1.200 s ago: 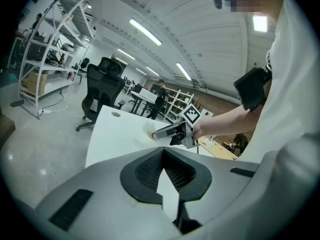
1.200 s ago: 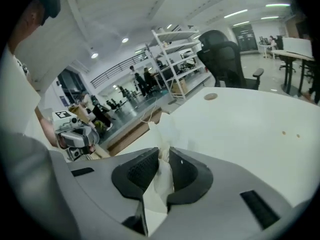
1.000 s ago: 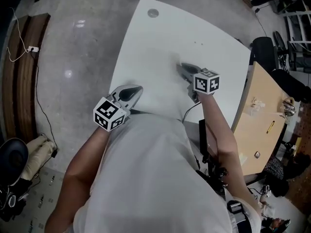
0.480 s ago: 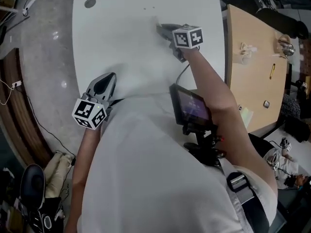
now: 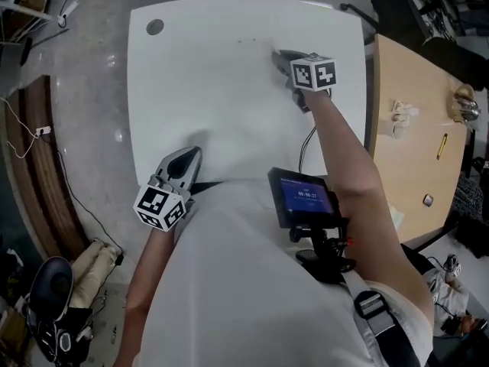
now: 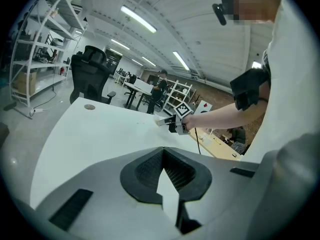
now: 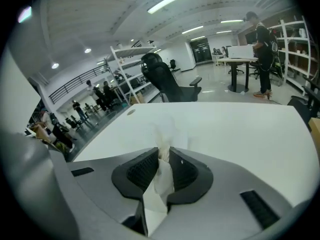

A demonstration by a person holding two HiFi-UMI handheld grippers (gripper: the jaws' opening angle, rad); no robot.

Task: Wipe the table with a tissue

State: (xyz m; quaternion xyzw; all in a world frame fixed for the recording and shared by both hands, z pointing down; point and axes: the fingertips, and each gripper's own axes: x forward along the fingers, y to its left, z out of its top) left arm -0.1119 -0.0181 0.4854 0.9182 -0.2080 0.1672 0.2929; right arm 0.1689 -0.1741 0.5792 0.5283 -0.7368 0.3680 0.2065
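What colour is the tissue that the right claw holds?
The tissue is white; the right gripper view shows it best.

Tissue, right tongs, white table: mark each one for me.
tissue [image 7: 161,181], right gripper view, on the strip pinched in the tongs.
right tongs [image 5: 281,54], head view, midway between the tips.
white table [image 5: 199,82], head view, on the bare top.

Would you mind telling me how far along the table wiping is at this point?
Done: the tissue is pinched in the right hand-held gripper. In hand: that gripper is out over the far right part of the white table. Left: nothing shows which areas are wiped, and a few dark specks sit near the far edge. The left hand-held gripper is shut and empty at the near edge.
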